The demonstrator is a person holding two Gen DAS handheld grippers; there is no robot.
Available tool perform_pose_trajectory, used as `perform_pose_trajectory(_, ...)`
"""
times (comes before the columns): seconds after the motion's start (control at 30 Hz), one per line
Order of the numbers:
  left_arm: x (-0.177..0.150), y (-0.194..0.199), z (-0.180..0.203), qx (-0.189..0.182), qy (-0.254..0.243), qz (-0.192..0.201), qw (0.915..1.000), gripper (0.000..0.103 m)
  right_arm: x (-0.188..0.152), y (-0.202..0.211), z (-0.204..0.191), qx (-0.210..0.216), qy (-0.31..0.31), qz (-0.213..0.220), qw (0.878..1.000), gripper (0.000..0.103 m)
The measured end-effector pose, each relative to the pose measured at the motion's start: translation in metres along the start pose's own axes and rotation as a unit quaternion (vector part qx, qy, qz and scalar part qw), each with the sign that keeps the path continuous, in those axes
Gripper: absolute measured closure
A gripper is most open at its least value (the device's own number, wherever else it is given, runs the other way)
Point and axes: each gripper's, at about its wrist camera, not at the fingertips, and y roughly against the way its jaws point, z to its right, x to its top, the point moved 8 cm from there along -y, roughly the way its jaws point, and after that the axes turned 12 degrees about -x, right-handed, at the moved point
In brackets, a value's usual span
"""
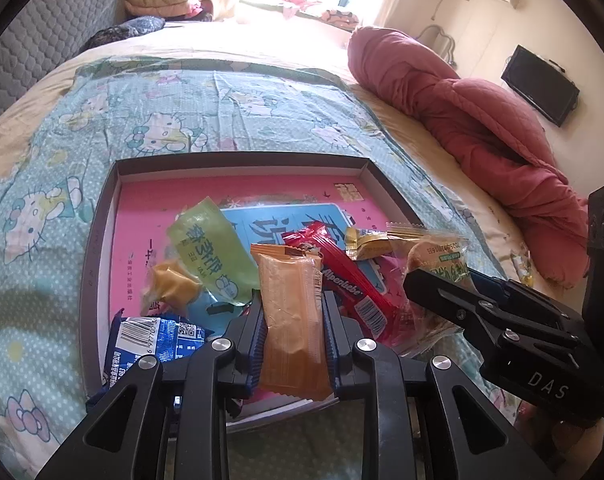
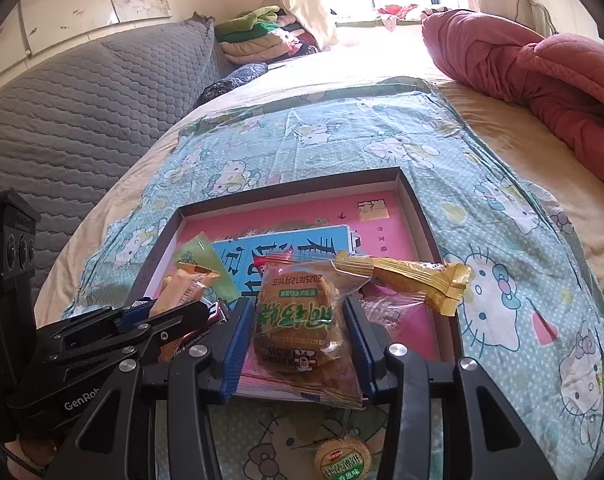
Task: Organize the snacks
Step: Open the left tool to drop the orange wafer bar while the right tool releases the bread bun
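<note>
My left tongs (image 1: 291, 334) pinch an orange wafer packet (image 1: 291, 320) between their blue pads, the packet standing upright above the near edge of the box (image 1: 237, 160). My right tongs (image 2: 299, 340) are pressed against both sides of a clear cake packet (image 2: 302, 320), which tilts back toward the camera; its lower end runs past the pads, and I cannot tell how far it goes.

Just beyond the fingers, the shallow box lies on the cartoon-cat sheet (image 1: 181, 112), with a pink and blue booklet (image 1: 141, 216) flat on its floor. The near rim is hidden behind my tongs in both views.

The left camera alone shows a blue packet (image 1: 153, 340) at the near left corner, partly cut off by the finger, and a small yellow candy (image 1: 173, 284) blurred beside a green sachet (image 1: 205, 256). A red candy stick (image 1: 350, 280) lies slantwise in the middle, its far end under other wrappers.

The right camera alone shows a round green-labelled snack (image 2: 344, 458) on the sheet in front of the box, partly behind my finger, and a gold packet (image 2: 414, 280) lying across the right wall of the box, its end hanging outside.

Farther back, a red quilt (image 2: 542, 76) is heaped on the bed's right side, and folded clothes (image 2: 261, 36) are stacked near the window.
</note>
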Motion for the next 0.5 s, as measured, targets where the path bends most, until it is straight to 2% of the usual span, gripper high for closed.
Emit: perform_pose_trajectory(0.5,-0.007,-0.009,-0.004,-0.011,0.005,-0.009,0.9999,0.077,-0.004,-0.021,-0.007,0.007,-0.004,-0.026,1.0,0.057)
